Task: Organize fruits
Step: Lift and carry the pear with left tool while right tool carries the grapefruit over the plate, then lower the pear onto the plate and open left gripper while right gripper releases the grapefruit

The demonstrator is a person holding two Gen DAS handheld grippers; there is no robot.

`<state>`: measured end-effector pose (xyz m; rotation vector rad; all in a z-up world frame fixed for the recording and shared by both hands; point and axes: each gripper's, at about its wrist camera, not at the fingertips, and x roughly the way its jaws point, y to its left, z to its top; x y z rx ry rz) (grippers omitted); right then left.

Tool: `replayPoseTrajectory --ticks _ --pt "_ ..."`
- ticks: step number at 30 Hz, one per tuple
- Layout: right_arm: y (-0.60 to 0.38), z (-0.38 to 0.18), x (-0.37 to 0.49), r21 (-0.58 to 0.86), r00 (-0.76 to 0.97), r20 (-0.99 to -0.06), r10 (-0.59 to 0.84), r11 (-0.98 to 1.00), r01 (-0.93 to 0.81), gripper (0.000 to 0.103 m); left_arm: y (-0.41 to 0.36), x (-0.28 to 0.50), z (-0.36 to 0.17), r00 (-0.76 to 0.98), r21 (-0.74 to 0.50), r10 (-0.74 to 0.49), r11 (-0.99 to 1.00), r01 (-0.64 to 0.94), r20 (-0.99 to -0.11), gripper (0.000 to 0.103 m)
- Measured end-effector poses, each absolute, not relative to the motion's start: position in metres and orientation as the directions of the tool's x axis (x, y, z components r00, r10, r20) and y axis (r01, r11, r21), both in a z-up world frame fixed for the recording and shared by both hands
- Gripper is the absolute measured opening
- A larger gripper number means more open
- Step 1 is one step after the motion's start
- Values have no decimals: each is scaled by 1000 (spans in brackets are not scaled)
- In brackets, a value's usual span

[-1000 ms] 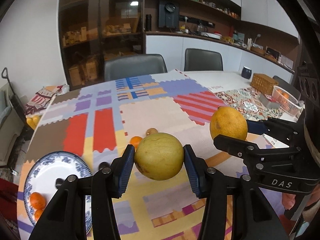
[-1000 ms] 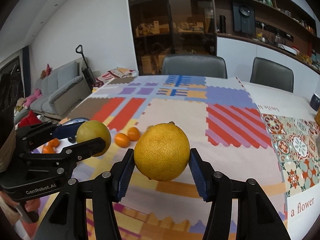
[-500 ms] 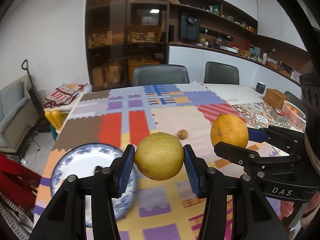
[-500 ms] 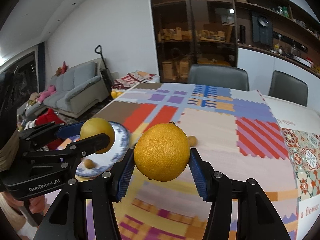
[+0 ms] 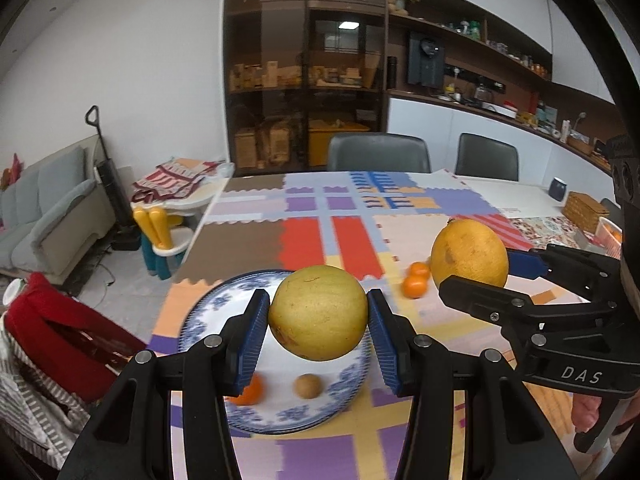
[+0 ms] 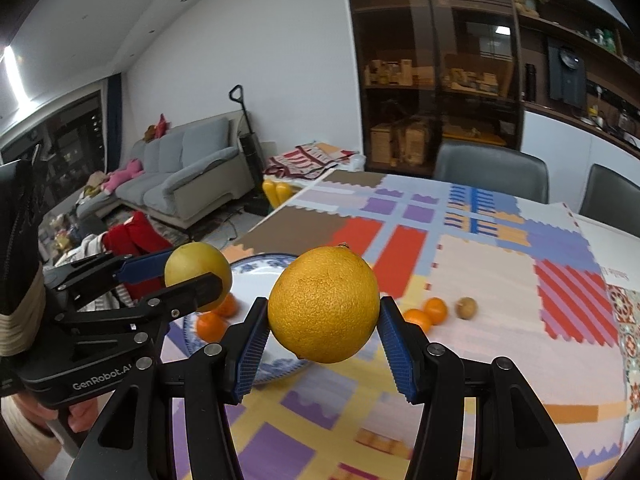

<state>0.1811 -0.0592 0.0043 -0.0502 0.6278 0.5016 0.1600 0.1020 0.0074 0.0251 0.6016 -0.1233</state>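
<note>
**Both fruits carried over to the plate side**

Both grippers have swung left since a second ago, and the blue-patterned plate (image 5: 208, 320) now sits right under the left gripper (image 5: 318, 314). Its fingers are clamped on the yellow-green fruit (image 5: 318, 312), held up above the plate. The right gripper (image 6: 323, 306) has its fingers clamped on the big orange (image 6: 323, 305), held up above the desk (image 6: 480, 280) beside the plate. Two small oranges (image 6: 426, 314) lie on the patchwork cloth.
</note>
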Motion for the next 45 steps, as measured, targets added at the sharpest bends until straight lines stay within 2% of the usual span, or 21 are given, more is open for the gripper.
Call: replayPoseTrajectory --ticks 19,34,45 --pt "13 -36 238 95 592 -689 417 862 -498 55 164 221 -34 741 -15 -73 996 85 -667 49" --pt "32 -87 269 130 470 -794 386 863 -488 55 173 265 -75 651 9 -46 997 81 -757 49" --pt "33 -103 270 155 420 -826 375 869 -470 56 171 267 -74 651 27 -32 996 80 -759 50"
